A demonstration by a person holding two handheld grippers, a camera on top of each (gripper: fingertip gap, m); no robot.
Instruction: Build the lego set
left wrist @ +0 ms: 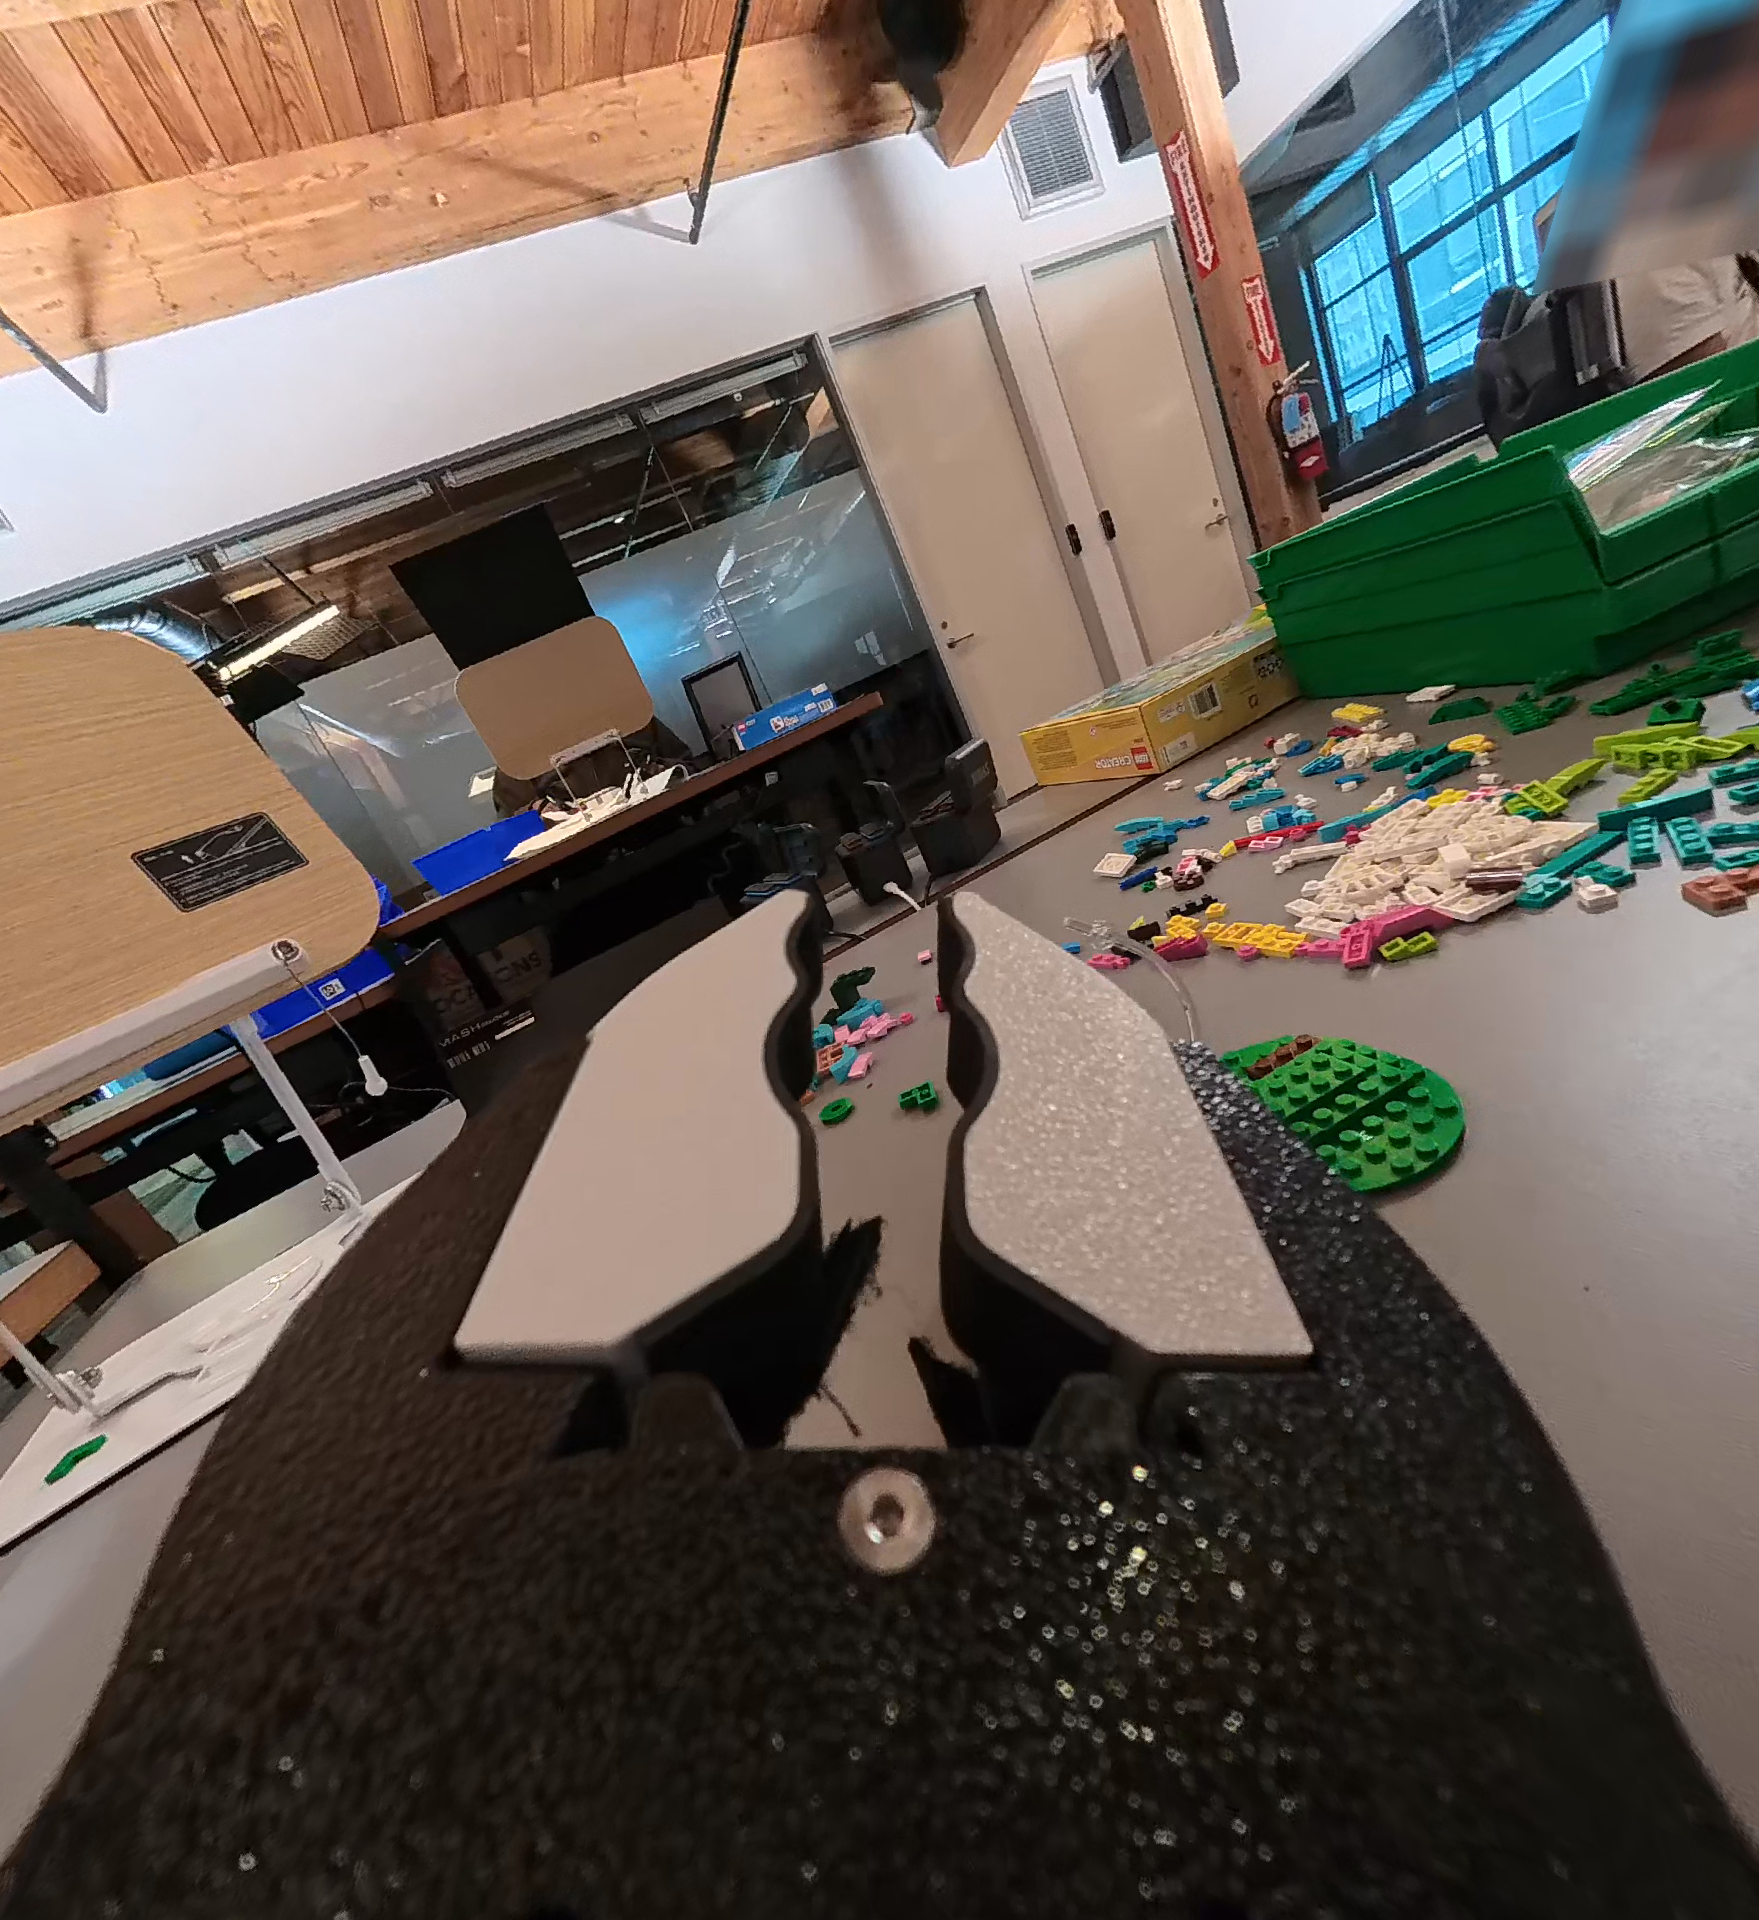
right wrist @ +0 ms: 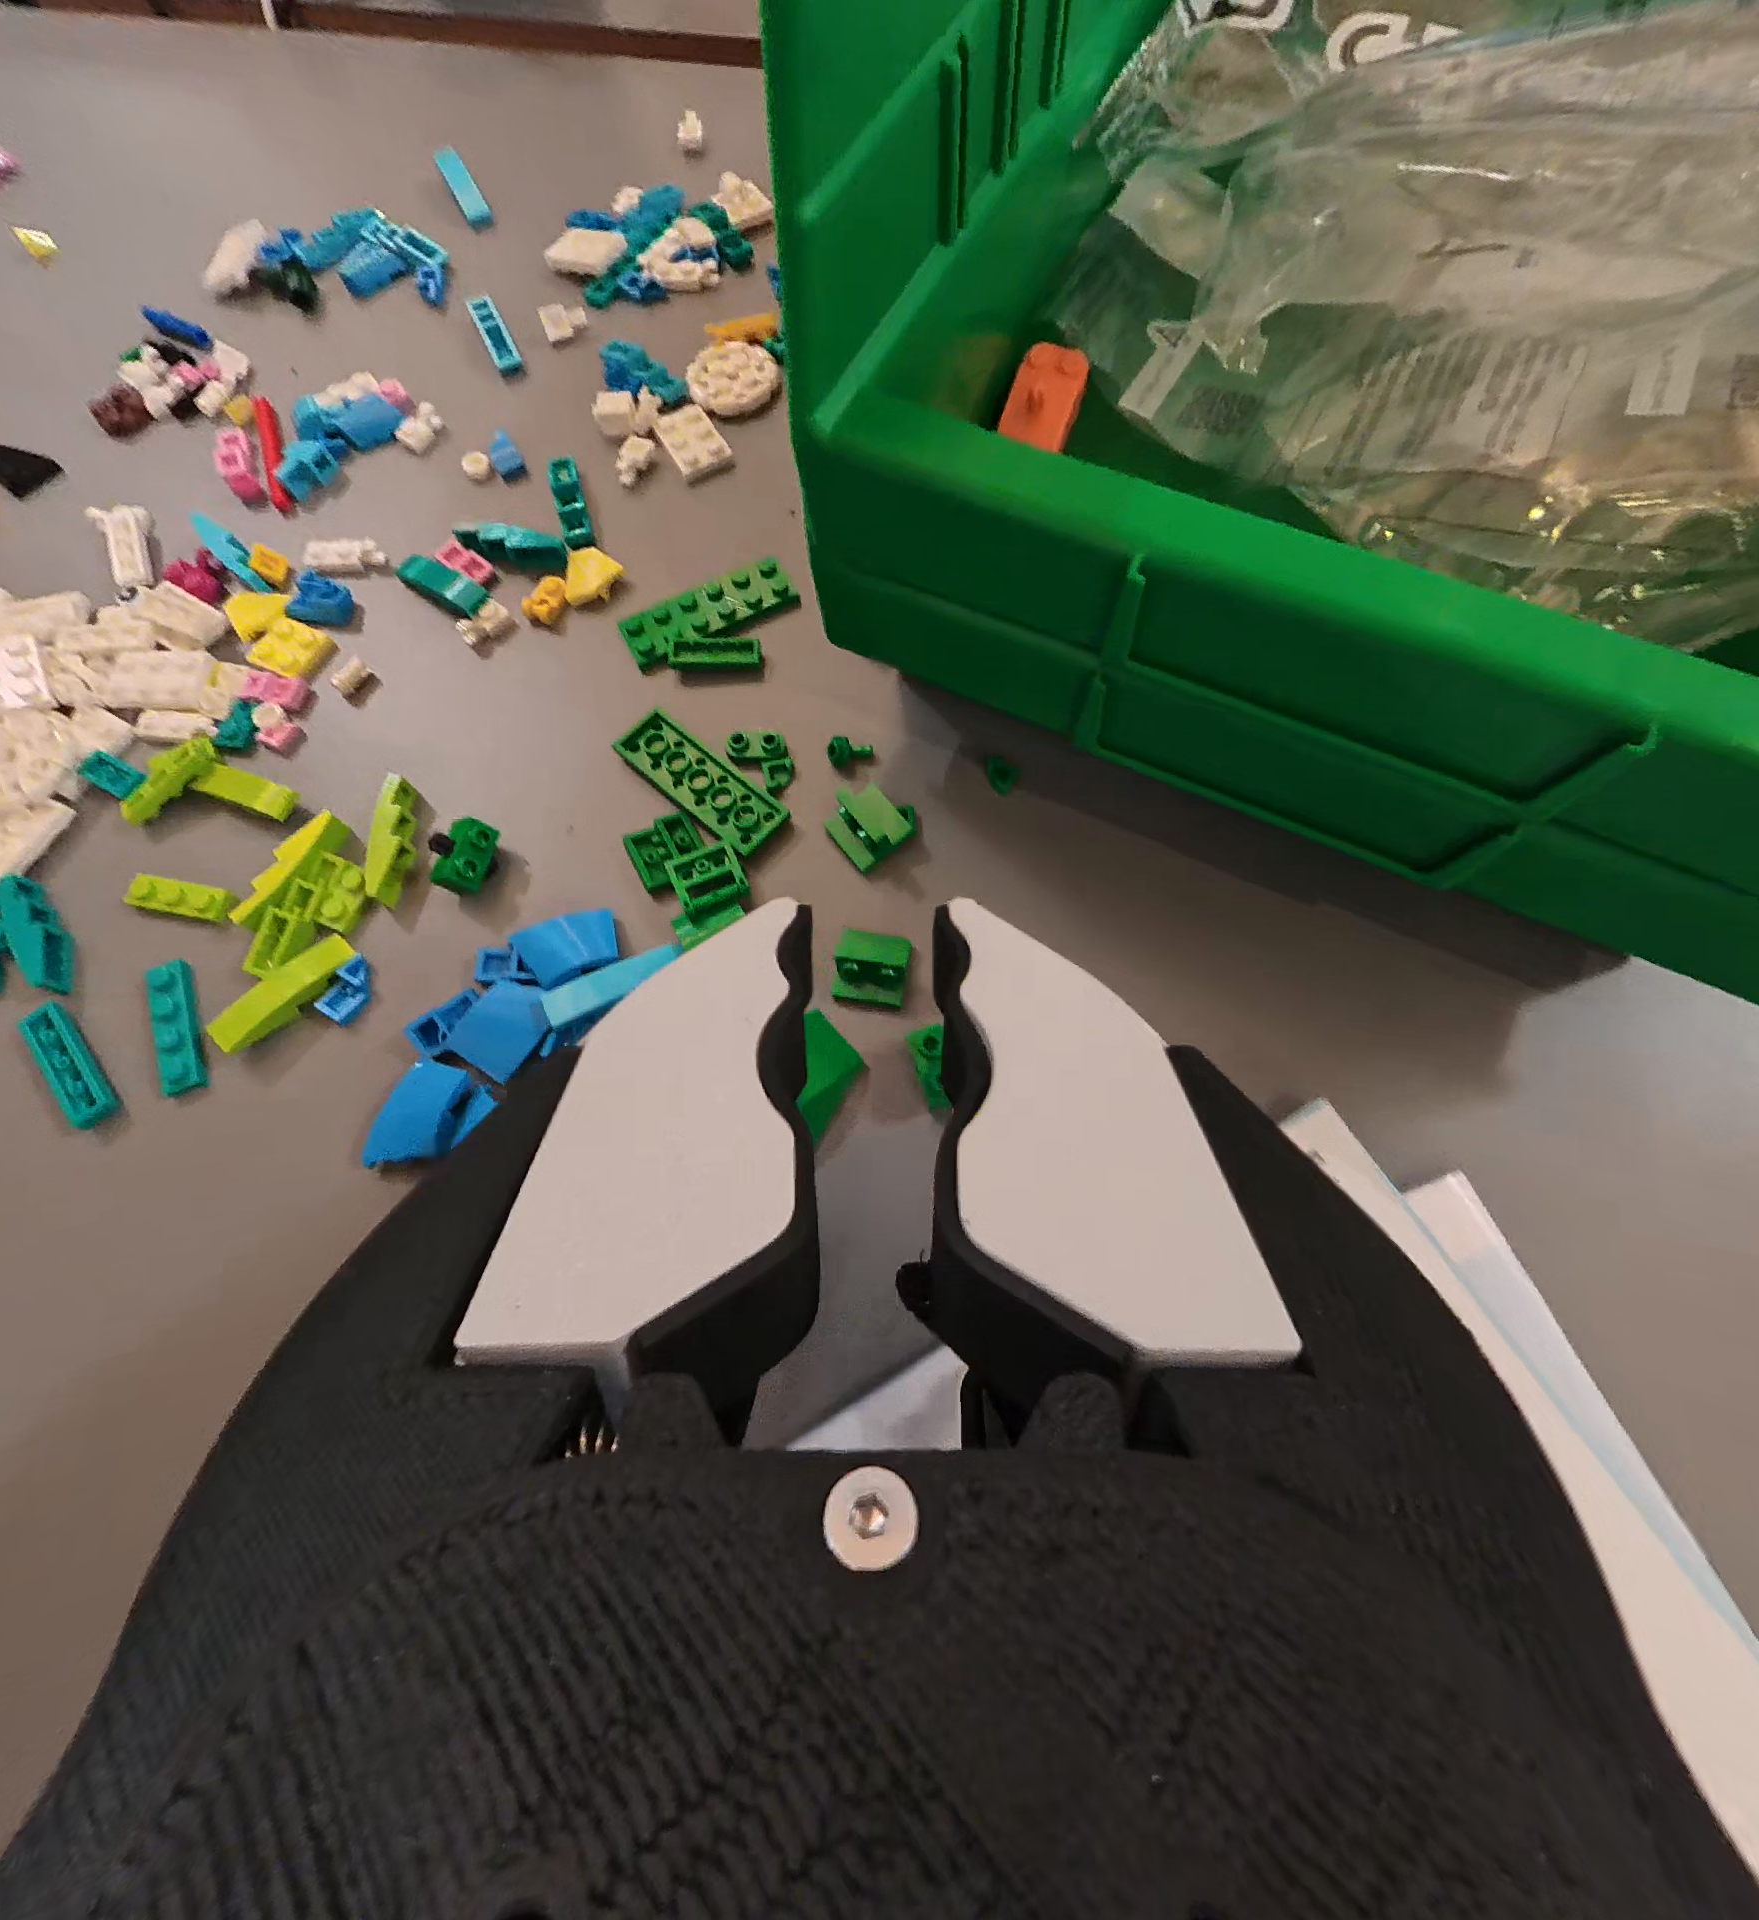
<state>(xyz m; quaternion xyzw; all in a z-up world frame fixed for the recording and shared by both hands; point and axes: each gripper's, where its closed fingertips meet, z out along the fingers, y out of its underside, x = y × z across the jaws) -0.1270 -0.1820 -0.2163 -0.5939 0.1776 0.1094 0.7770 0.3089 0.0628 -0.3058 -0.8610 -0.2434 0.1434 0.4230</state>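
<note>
Here the left gripper (left wrist: 875, 914) is hanging above the grey bench (left wrist: 1581, 1091) with its grey-and-black fingers (left wrist: 709, 1039) standing a little apart, gripping nothing. Through the gap between them a small scatter of pink, light-blue and green plastic bricks (left wrist: 854, 1039) is lying on the bench farther off. Just right of the gripper a round green studded plate (left wrist: 1363, 1112) with a brown piece at its far edge is lying flat. Beyond it a broad pile of white plastic bricks (left wrist: 1415, 862) is sitting among yellow, pink and teal pieces, with a yellow cardboard box (left wrist: 1155, 727) and stacked green plastic bins (left wrist: 1540, 582) behind.

The right gripper (right wrist: 871, 914) is likewise standing narrowly apart and pointing down at the bench. A small green two-stud brick (right wrist: 871, 966) is lying on the bench in the gap between the fingertips, its long axis running across from one finger to the other, its studs facing the camera; there is a clear gap on either side, so neither pad is pressing on it. A green wedge piece (right wrist: 828, 1070) is lying closer in beside the left finger. To the left, blue curved bricks (right wrist: 501, 1018) are lying in a heap. To the right, a green plastic bin (right wrist: 1270, 644) is holding crumpled clear plastic bags (right wrist: 1477, 312) and an orange brick (right wrist: 1043, 397).
</note>
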